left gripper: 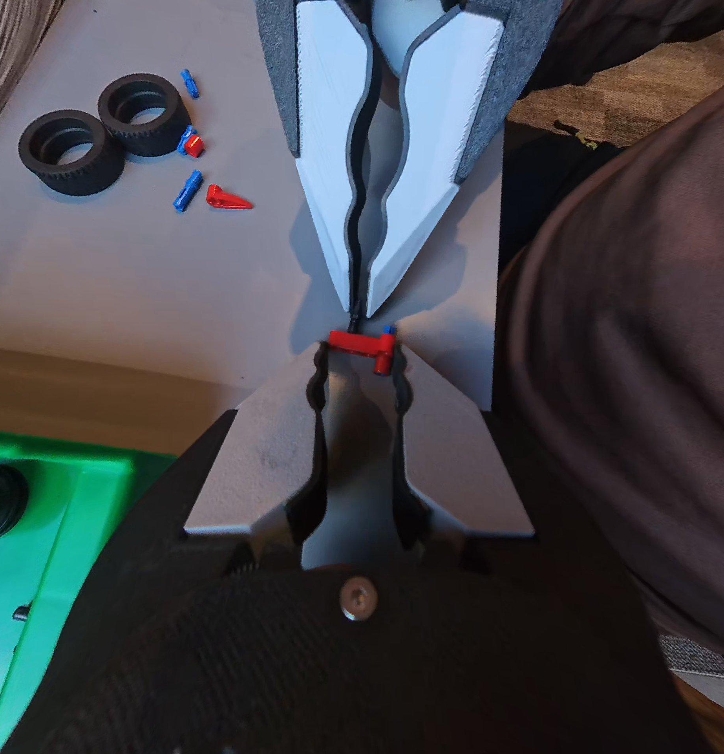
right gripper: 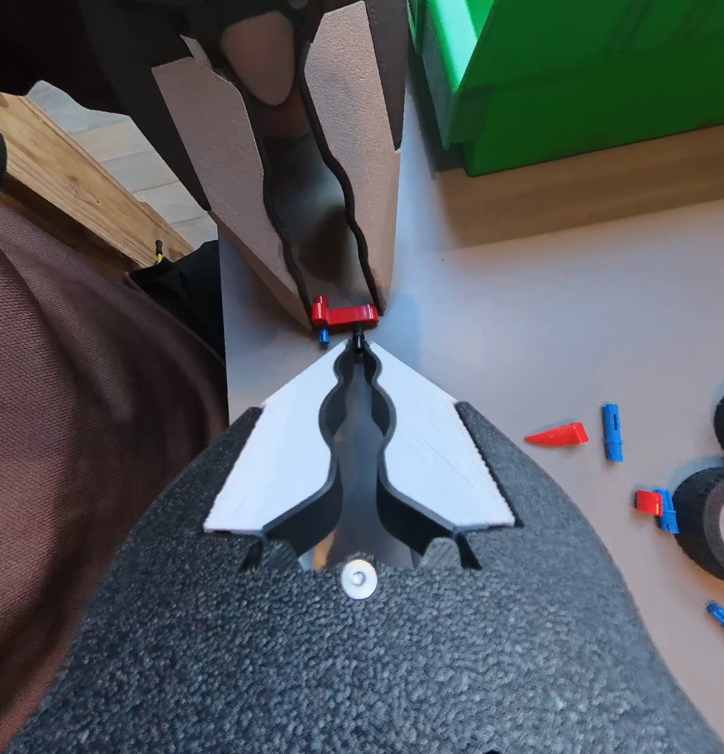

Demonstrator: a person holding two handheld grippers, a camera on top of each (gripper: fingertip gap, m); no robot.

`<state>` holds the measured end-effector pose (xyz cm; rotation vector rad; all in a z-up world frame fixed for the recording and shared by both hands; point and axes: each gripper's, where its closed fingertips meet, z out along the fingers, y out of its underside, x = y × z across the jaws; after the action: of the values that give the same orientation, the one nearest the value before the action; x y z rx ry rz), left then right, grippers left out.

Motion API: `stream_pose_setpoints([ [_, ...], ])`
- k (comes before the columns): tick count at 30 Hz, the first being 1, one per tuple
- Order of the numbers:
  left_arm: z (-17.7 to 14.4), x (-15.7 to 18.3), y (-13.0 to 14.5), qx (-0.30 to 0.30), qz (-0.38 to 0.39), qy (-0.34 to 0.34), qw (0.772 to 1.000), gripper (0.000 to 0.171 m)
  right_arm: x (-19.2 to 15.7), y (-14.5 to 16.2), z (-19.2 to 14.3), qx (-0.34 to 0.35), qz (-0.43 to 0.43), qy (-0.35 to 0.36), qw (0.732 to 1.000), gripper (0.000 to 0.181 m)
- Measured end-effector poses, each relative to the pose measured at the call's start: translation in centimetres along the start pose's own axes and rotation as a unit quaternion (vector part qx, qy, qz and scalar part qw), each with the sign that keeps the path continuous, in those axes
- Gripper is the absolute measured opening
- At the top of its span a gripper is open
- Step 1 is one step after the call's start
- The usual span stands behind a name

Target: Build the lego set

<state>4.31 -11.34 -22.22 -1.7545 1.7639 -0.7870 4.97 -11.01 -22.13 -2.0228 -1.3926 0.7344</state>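
Claws meet tip to tip above the grey bench (left gripper: 148, 285). Left claw (left gripper: 361, 347) grips a red beam (left gripper: 354, 341) across its tips, ends pressed against both fingers; a blue pin (left gripper: 389, 328) pokes from the beam's elbow end. Right claw (right gripper: 357, 344) is closed on a thin black pin (right gripper: 357, 332), which touches the beam's side. Farther off on the bench lie two tyres (left gripper: 107, 130), blue pins and red pieces. A green bin (right gripper: 597, 81) stands nearby.
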Motion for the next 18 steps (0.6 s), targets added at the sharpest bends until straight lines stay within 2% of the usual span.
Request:
stream_pose_setpoints([
  [10, 0.06, -0.03, 0.03, -0.002, 0.004, -0.013, 1.0, 0.03, -0.14, -0.01, 0.3, -0.007, -0.005, -0.005, 1.0, 0.002],
  [15, 0.04, -0.03, 0.06, -0.001, 0.004, -0.014, 1.0, 0.03, -0.17, -0.16, 0.32, -0.002, -0.099, 0.033, 0.995, 0.002],
  [18, 0.02, -0.03, 0.09, 0.0, 0.0, -0.01, 1.0, 0.03, -0.19, -0.15, 0.3, 0.005, -0.107, 0.027, 0.994, 0.002],
])
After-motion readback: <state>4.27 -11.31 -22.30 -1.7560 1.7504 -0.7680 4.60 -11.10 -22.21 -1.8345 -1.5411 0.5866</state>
